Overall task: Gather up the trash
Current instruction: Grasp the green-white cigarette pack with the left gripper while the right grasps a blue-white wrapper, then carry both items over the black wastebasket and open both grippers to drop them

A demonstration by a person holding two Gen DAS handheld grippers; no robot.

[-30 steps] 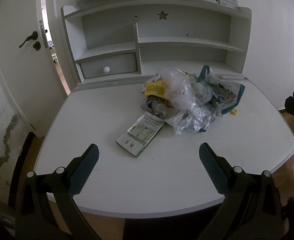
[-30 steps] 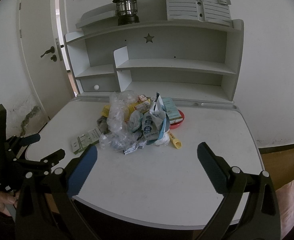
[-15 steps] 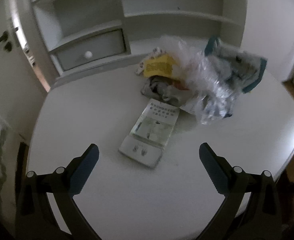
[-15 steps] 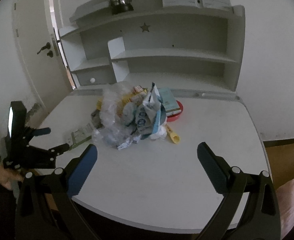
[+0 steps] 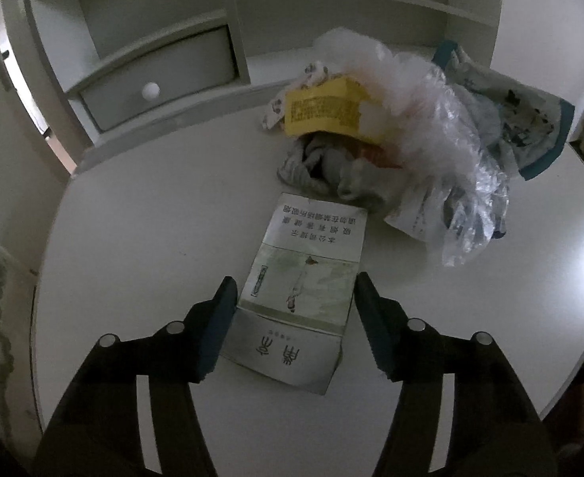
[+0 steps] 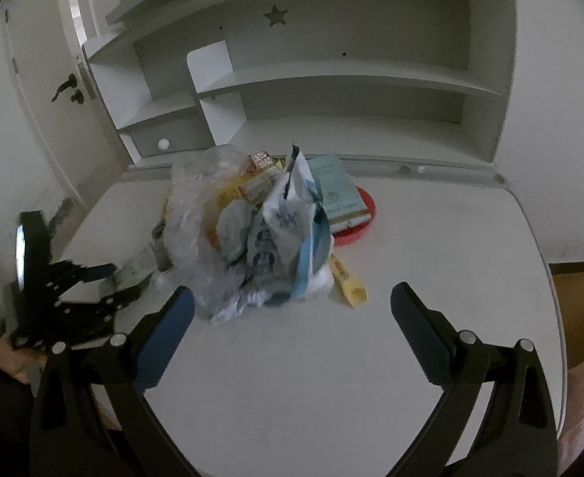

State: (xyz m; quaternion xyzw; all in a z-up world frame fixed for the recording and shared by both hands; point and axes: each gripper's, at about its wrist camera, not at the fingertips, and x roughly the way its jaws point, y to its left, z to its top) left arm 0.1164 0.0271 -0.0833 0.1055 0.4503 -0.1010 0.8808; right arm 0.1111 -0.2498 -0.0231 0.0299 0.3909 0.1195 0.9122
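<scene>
The left gripper (image 5: 295,306), jaws just closing astride the flat carton (image 5: 295,298) without pinching yet, needed a square, firm squeeze; the right gripper (image 6: 292,310) was wide.

The flat carton (image 5: 299,278) on the worktop (image 5: 152,238) bears upside-down Chinese print, with 吸烟有害健康 legible among its lines and two large characters on its near flap too dim to make out, while the yellow packet (image 5: 323,111) carries rows of print too small to read.

Crinkled glossy plastic bag (image 5: 443,127) on a smooth matt desk (image 5: 152,214).
</scene>
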